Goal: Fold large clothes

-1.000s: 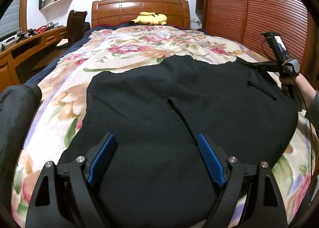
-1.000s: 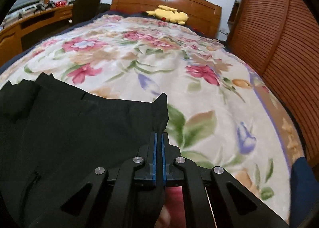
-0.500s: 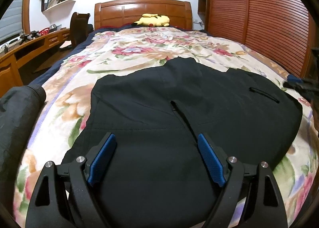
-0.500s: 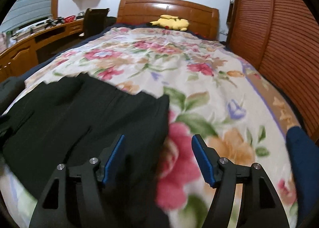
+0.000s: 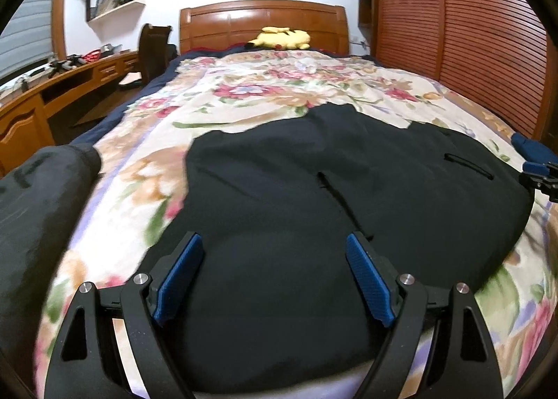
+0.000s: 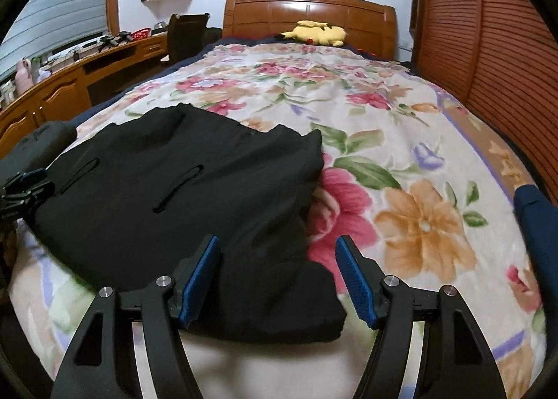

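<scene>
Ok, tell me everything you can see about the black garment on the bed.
The black garment is matte dark cloth, apparently trousers, spread fairly flat across the floral bedspread. Slit pockets and a seam or zip line show on top. Its far edge is uneven, its near edge rounded and thick, perhaps folded. Neither open gripper grips it.

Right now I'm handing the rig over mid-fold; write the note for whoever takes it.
Left claw: open, empty, hovering over the near part of the black garment.
Right claw: open, empty, over the garment's near right corner.
The garment lies spread flat on the floral bedspread, pocket slits up. A second dark garment sits at the bed's left edge.
Done: laid out flat.
Left: all folds, it seems; pick up an edge and fold it over.
</scene>
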A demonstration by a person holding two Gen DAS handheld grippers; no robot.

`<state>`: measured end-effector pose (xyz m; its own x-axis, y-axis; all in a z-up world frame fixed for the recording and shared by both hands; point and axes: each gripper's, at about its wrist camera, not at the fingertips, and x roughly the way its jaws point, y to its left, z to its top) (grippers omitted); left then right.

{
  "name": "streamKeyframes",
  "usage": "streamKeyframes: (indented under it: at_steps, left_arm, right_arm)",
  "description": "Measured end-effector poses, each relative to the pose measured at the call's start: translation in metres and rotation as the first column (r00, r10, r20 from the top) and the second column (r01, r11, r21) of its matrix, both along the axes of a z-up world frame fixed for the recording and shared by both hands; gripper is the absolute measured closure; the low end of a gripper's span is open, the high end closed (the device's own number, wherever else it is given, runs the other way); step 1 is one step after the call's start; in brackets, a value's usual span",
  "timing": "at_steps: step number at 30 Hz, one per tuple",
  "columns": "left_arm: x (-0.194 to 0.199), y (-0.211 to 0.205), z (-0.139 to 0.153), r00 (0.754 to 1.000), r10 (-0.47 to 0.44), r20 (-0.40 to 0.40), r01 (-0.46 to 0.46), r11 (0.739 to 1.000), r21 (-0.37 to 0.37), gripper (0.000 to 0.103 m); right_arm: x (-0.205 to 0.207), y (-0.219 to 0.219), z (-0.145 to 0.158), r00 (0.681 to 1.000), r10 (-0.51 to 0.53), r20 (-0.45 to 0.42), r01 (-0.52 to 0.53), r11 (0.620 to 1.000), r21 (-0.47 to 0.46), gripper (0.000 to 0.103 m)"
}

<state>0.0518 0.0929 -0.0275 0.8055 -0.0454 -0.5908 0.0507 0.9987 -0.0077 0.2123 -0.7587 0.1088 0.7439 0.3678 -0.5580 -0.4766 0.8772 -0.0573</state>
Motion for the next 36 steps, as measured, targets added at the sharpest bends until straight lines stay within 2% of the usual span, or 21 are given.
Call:
streamKeyframes:
  at_steps: [7, 11, 19, 21, 27, 33, 36]
  left_arm:
    - [-0.028, 0.031, -0.005, 0.997, 0.073, -0.001, -0.073, 0.997, -0.022, 0.018]
    - [-0.034, 0.045, -0.009, 0.995, 0.100, -0.016, -0.100, 0.995, -0.019, 0.018]
    - [-0.031, 0.056, -0.019, 0.995, 0.088, -0.053, -0.091, 0.994, -0.065, 0.018]
    - [-0.031, 0.057, -0.019, 0.996, 0.077, -0.052, -0.081, 0.994, -0.080, 0.023]
    - [-0.028, 0.050, -0.022, 0.998, 0.020, -0.065, -0.026, 0.995, -0.093, 0.049]
    - [-0.026, 0.046, -0.023, 0.997, 0.006, -0.075, -0.011, 0.998, -0.069, 0.061]
    - [-0.026, 0.045, -0.022, 0.997, 0.005, -0.073, -0.010, 0.998, -0.060, 0.071]
  right_arm:
    - [0.001, 0.007, -0.012, 0.999, -0.011, -0.032, 0.011, 1.000, -0.009, 0.027]
    - [0.006, 0.013, -0.019, 0.998, -0.045, -0.043, 0.044, 0.998, -0.036, 0.017]
    - [0.017, 0.022, -0.026, 0.994, -0.038, -0.105, 0.034, 0.999, -0.040, 0.016]
    - [0.018, 0.023, -0.028, 0.991, -0.026, -0.132, 0.021, 0.999, -0.034, 0.016]
    - [0.021, 0.025, -0.032, 0.981, 0.011, -0.193, -0.016, 1.000, -0.020, 0.018]
    - [0.029, 0.020, -0.038, 0.962, 0.084, -0.260, -0.070, 0.996, 0.063, 0.033]
    - [0.030, 0.015, -0.038, 0.956, 0.120, -0.266, -0.094, 0.989, 0.110, 0.047]
